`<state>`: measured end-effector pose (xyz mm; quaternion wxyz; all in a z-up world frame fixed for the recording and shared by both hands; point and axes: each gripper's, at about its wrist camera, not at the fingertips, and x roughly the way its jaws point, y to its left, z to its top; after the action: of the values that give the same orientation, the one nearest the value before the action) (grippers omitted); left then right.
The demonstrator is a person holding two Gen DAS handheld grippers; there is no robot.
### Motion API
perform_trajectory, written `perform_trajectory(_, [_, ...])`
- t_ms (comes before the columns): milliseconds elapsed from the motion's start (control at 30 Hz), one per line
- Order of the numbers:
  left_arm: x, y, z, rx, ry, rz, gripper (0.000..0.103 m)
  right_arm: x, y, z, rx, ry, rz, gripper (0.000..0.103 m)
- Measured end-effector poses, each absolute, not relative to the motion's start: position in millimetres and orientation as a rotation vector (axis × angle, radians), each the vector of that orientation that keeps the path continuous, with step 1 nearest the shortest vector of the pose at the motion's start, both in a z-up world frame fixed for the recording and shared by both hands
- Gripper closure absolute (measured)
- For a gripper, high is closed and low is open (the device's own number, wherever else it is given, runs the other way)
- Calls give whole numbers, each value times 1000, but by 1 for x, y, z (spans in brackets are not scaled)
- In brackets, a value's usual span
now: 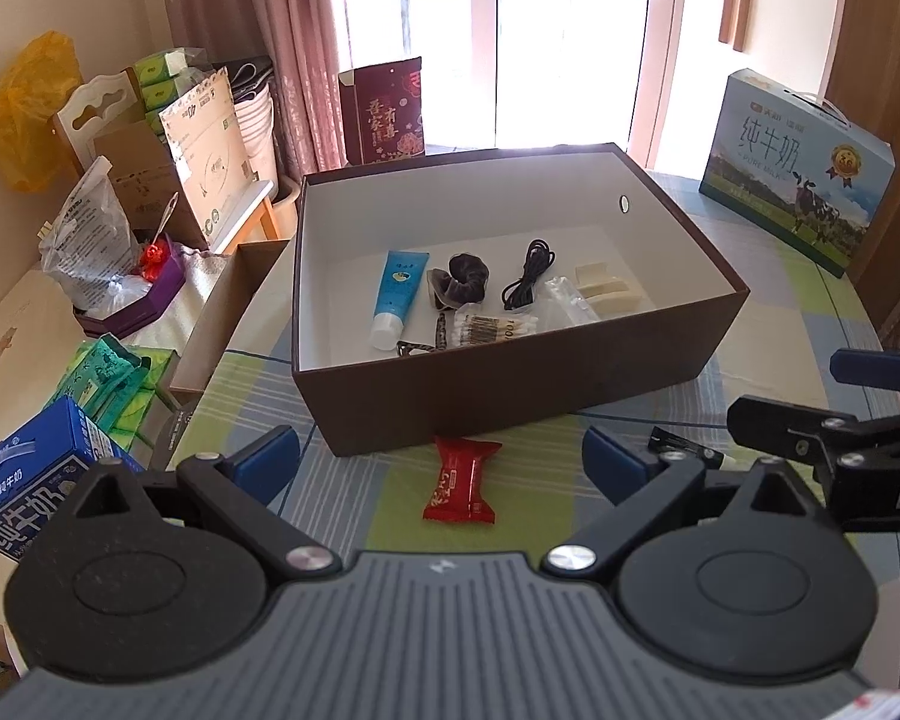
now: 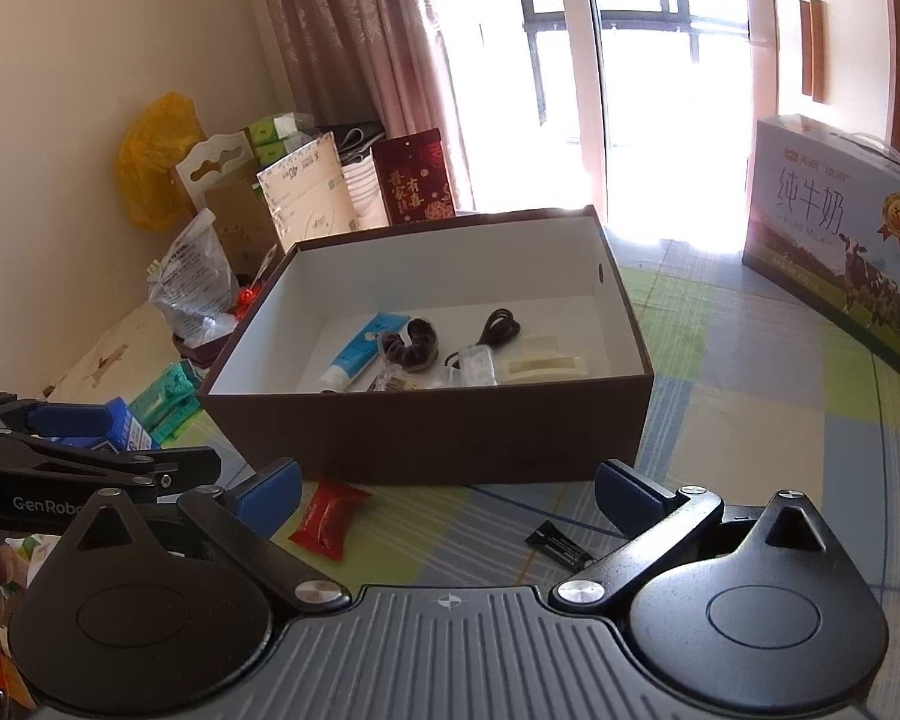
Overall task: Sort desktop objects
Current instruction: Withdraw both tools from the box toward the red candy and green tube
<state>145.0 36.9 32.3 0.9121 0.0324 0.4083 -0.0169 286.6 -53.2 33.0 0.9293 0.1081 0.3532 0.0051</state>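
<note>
Left gripper [image 1: 441,459] and right gripper [image 2: 447,495] both gape wide, seemingly empty.

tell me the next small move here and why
Probably ease the left gripper down onto the red snack packet: it lies on the tablecloth just outside the brown box, between the open jaws, while most other items are already inside.
</note>
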Motion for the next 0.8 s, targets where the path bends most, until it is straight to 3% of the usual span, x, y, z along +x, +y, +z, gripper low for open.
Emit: perform_trajectory(800, [148, 26, -1, 70, 915, -35, 4, 281, -74, -2, 270, 803, -28, 2])
